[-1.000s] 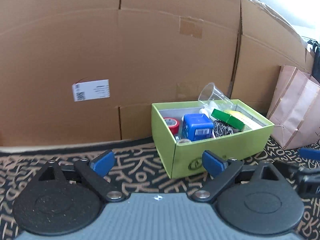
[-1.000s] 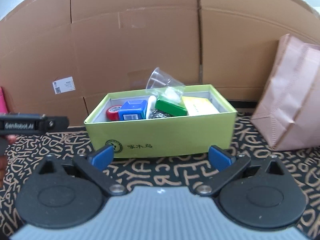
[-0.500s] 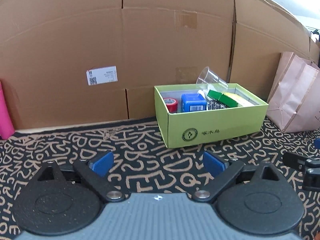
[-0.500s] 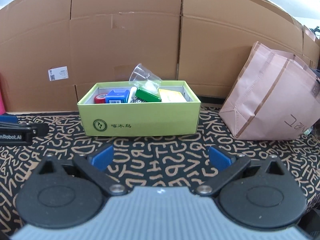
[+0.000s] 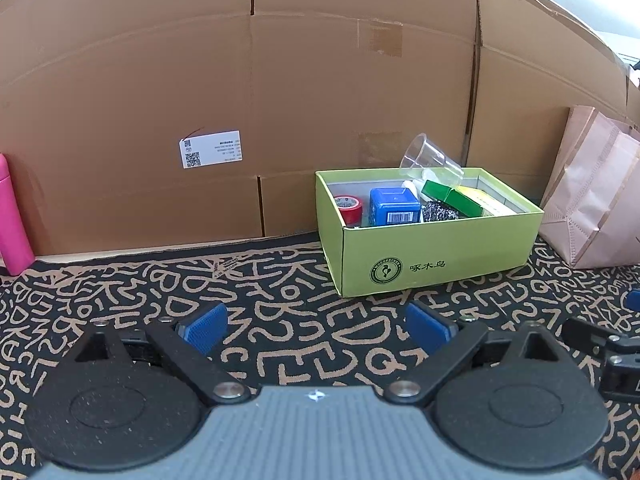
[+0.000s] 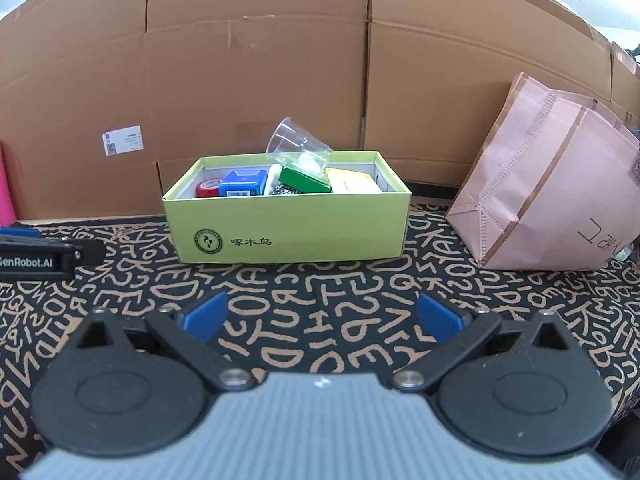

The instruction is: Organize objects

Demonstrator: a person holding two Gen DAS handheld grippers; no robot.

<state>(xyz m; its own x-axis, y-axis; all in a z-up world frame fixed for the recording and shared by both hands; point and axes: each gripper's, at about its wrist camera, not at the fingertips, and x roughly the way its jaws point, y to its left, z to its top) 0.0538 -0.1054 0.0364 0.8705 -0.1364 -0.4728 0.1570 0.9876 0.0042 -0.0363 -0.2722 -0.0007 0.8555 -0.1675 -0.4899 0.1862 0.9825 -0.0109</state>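
Note:
A lime-green box [image 5: 440, 256] [image 6: 288, 232] stands on the patterned cloth against the cardboard wall. Inside it lie a red tape roll [image 5: 349, 207] [image 6: 207, 188], a blue box [image 5: 394, 206] [image 6: 242, 183], a dark scouring pad [image 5: 438, 212], a green box [image 5: 452, 197] [image 6: 304, 180], a yellow box [image 6: 352, 182] and a tilted clear plastic cup [image 5: 430, 158] [image 6: 296, 144]. My left gripper [image 5: 316, 328] is open and holds nothing, well short of the box. My right gripper [image 6: 322, 318] is open too, in front of the box, nothing between its pads.
A pink paper bag [image 5: 596, 188] [image 6: 548, 184] leans at the right of the box. A pink bottle [image 5: 12, 216] stands at the far left by the cardboard wall [image 5: 248, 100]. The patterned cloth [image 6: 320, 292] covers the surface.
Both grippers have pulled back from the green box, which now looks smaller and farther. They stay open. The pink bottle has come into the left wrist view.

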